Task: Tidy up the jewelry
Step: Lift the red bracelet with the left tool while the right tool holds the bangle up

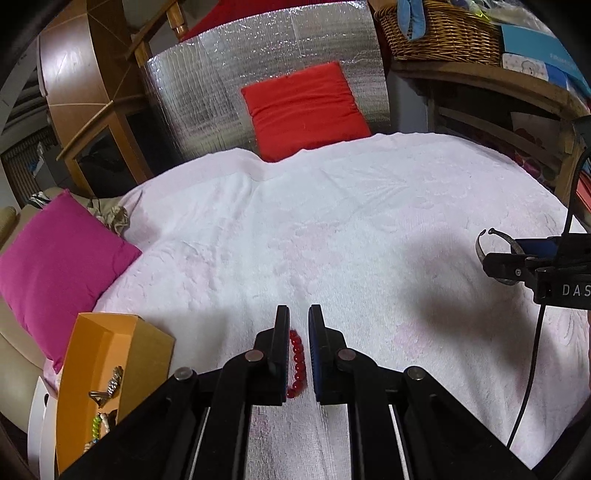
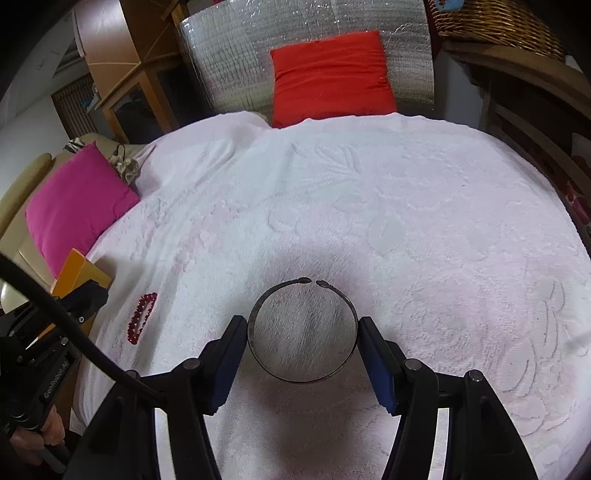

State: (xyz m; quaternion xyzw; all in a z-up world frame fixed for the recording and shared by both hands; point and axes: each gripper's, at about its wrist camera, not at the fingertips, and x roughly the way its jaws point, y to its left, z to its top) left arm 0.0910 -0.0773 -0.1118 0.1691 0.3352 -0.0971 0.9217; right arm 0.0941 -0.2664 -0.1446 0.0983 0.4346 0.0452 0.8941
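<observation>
My left gripper is shut on a red bead bracelet, which sits edge-on between the pads above the pale pink bedspread. In the right wrist view the same bracelet shows just right of the left gripper. My right gripper holds a dark metal cuff bangle across its width, one pad pressing on each side and the bangle's gap pointing away. The left wrist view shows that gripper and the bangle at the right edge. An orange box stands at the lower left.
The orange box holds a metal watch and green beads. A magenta pillow lies at the left and a red pillow at the far end against a silver foil panel. A wicker basket sits on a shelf at the right.
</observation>
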